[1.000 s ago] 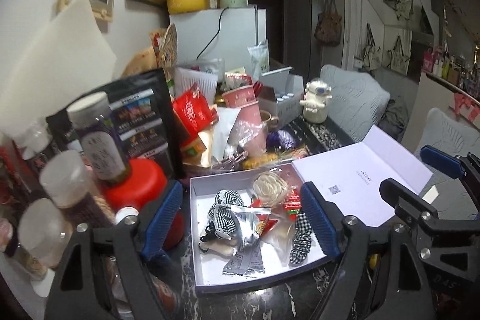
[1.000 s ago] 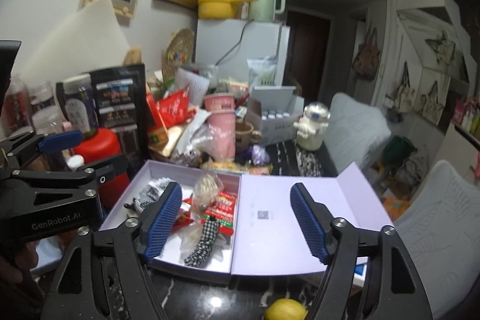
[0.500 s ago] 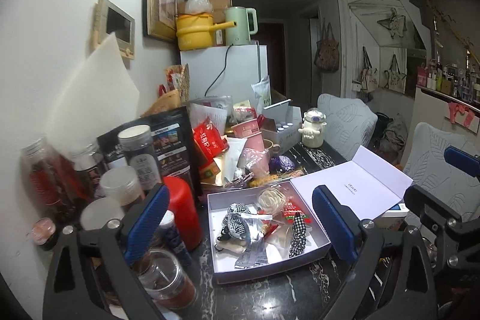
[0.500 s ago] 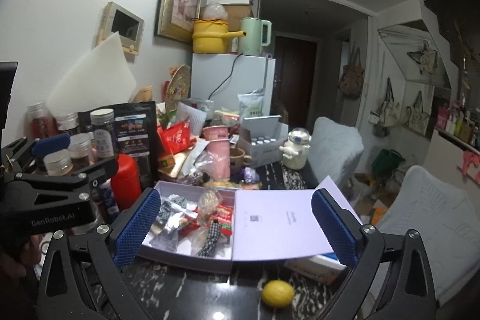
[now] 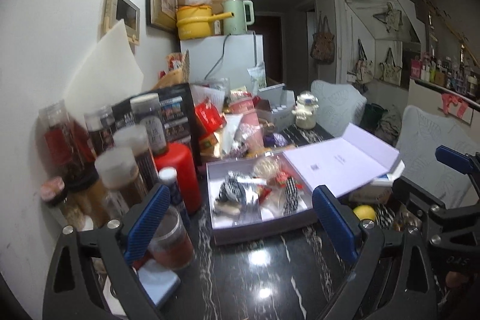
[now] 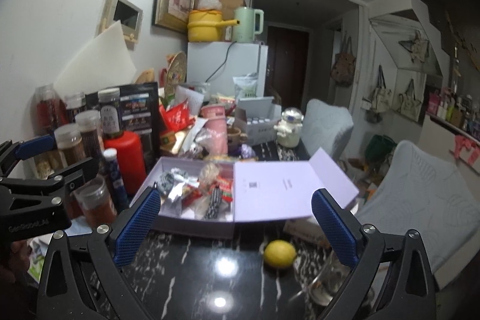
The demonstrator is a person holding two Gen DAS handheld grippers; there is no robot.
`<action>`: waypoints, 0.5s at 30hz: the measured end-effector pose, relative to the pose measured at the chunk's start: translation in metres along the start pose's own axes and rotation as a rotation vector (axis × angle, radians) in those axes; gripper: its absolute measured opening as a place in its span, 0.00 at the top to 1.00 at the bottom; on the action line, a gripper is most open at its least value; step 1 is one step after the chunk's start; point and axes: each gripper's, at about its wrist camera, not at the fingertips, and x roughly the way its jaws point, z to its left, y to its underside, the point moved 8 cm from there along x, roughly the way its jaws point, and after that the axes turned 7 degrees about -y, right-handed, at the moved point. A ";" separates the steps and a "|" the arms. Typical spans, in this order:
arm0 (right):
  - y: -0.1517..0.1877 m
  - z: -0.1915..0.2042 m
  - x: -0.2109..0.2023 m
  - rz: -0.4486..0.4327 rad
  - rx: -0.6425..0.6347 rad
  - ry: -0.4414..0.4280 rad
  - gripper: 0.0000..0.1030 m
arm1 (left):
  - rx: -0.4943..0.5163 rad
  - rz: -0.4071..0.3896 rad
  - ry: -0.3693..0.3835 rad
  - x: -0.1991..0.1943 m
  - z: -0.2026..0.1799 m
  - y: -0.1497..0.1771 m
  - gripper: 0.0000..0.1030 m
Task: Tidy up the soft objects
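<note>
Now | left tool (image 5: pixel 241 218) wide, empty | dark tabletop (image 5: pixel 255 275) bare before box (image 5: pixel 261 227)

— That tabletop (image 6: pixel 192 269) looks like polished black stone with white veins, glossy enough to mirror the lamp.
— The box (image 6: pixel 168 170) is matt lilac card. Inside it, a checked cloth piece (image 5: pixel 232 189) and crinkly foil wrappers (image 6: pixel 177 188).
— Ribbed blue pads (image 6: pixel 136 230) on matt black plastic arms. The lemon (image 6: pixel 279 253) has dimpled skin.
</note>
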 end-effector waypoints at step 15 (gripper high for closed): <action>0.063 0.002 0.007 0.072 0.007 -0.001 0.01 | -0.023 0.102 0.009 0.018 -0.006 0.072 0.05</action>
